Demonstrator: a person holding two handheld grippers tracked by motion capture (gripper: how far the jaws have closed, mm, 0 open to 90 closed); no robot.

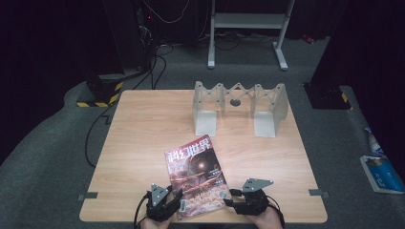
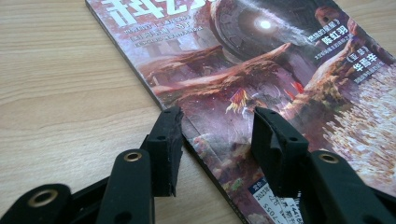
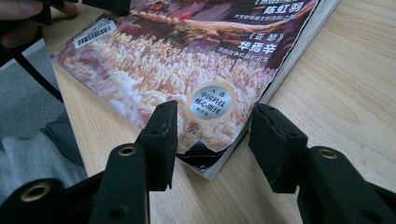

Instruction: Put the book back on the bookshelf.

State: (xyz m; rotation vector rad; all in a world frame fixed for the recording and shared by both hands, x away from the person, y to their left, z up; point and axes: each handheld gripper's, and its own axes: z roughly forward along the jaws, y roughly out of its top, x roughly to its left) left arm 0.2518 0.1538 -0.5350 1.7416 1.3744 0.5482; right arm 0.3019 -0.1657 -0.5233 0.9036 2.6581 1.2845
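Observation:
A magazine (image 1: 196,176) with a reddish science-fiction cover lies flat and slightly turned near the front edge of the wooden table (image 1: 143,129). My left gripper (image 1: 179,198) sits at its lower left corner, my right gripper (image 1: 229,198) at its lower right corner. In the left gripper view the jaws (image 2: 217,140) stand apart over the magazine's (image 2: 243,60) spine edge, one jaw above bare wood and one above the cover. The right gripper's jaws (image 3: 212,140) stand open on either side of the magazine's (image 3: 187,60) curled bottom corner, without pressing it.
A grey folding rack (image 1: 239,107) stands at the back of the table. On the floor to the right lies a blue and white packet (image 1: 382,174). Cables and a white frame (image 1: 248,28) are behind the table. A hand (image 3: 18,18) shows beside the magazine's far corner.

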